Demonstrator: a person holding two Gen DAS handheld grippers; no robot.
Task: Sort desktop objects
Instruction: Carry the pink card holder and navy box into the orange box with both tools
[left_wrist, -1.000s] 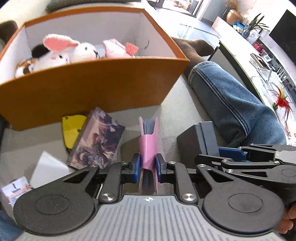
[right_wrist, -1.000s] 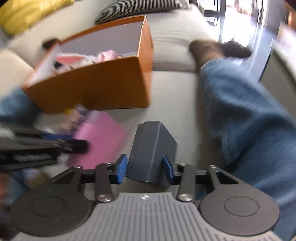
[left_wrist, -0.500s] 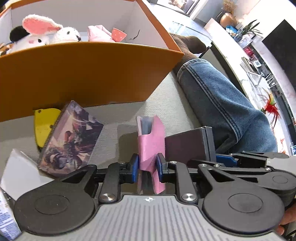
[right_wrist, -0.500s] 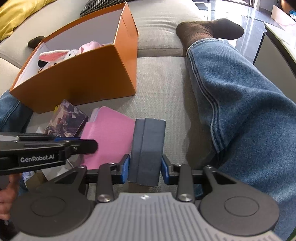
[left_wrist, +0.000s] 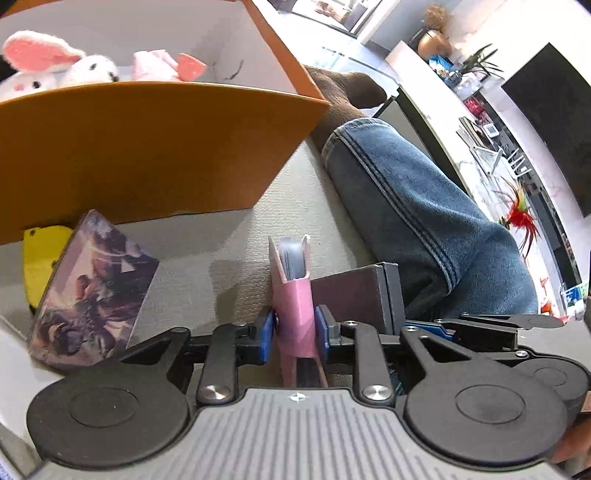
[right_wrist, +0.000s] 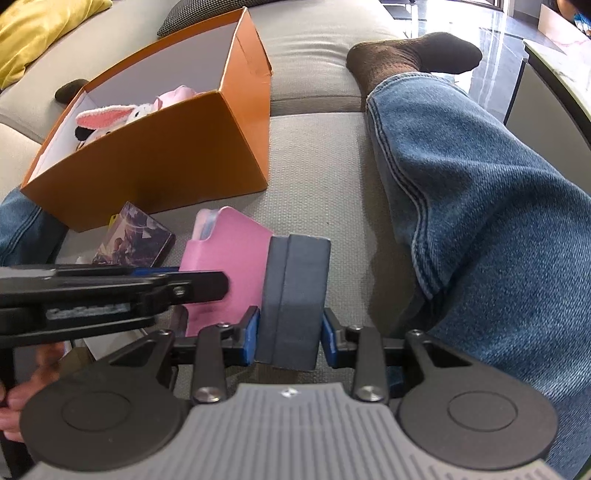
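Observation:
My left gripper is shut on a pink card case held on edge above the grey sofa seat; the case shows as a pink slab in the right wrist view. My right gripper is shut on a dark grey box, right beside the pink case; the box also shows in the left wrist view. An orange box with plush toys stands ahead and to the left.
A printed card box and a yellow item lie by the orange box's front wall. A person's jeans leg stretches along the right. White paper lies at the lower left.
Both grippers moved forward and closer together, still holding their objects. The pink case and grey box now sit side by side. The orange box looms nearer in the left wrist view.

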